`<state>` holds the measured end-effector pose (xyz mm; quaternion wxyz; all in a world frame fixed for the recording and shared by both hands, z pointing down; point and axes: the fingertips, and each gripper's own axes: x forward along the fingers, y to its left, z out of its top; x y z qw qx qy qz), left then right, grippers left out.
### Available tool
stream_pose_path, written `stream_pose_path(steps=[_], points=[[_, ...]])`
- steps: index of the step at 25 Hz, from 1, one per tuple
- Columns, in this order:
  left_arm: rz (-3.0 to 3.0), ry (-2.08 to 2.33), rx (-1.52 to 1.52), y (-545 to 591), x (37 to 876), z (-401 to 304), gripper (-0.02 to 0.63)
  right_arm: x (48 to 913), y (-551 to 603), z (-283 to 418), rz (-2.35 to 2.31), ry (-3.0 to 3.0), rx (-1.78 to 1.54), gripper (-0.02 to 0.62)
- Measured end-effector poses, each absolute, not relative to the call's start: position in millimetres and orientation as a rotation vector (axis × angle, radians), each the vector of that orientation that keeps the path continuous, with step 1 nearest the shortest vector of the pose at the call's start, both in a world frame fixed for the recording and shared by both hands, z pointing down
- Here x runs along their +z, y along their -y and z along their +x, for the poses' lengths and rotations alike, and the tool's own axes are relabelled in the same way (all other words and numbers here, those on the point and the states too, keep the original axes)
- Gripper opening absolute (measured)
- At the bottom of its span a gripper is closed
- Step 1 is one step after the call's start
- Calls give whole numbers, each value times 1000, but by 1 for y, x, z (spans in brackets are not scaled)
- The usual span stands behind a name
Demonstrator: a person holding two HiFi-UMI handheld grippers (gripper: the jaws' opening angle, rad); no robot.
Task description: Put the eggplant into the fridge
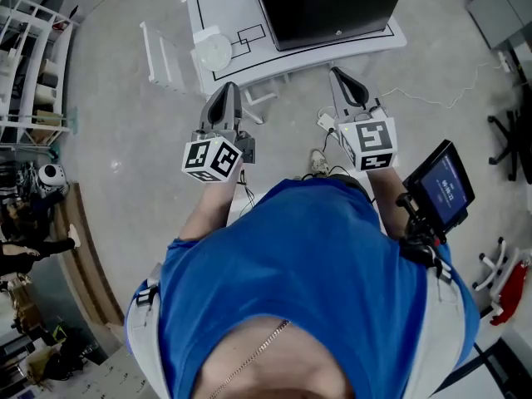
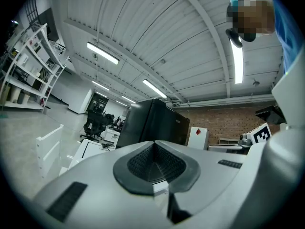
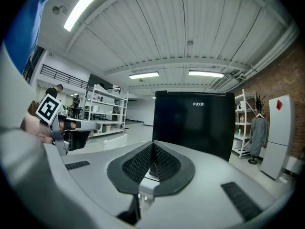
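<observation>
Status: left claw (image 2: 153, 149) and right claw (image 3: 152, 151) both closed with nothing between the jaws, facing the black fridge (image 1: 328, 7).
The blue-shirted torso (image 1: 307, 289) fills the lower head view and hides the floor beneath. The fridge is at upper centre, cut off by the top edge, and stands on a white table (image 1: 224, 23). I cannot make out the eggplant in any view.

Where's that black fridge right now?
The black fridge stands at the top centre of the head view, on a white platform, just ahead of the left tongs and right tongs; the right gripper view faces it squarely.
</observation>
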<state>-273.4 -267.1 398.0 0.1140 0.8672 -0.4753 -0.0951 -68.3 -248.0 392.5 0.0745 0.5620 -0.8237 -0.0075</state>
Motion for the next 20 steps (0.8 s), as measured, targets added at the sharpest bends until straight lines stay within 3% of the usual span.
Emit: stream_pose_path(steps=[20], points=[[2574,1350,-267,281,393,-261,8,384,251,-65,1705,2467,-51,2]])
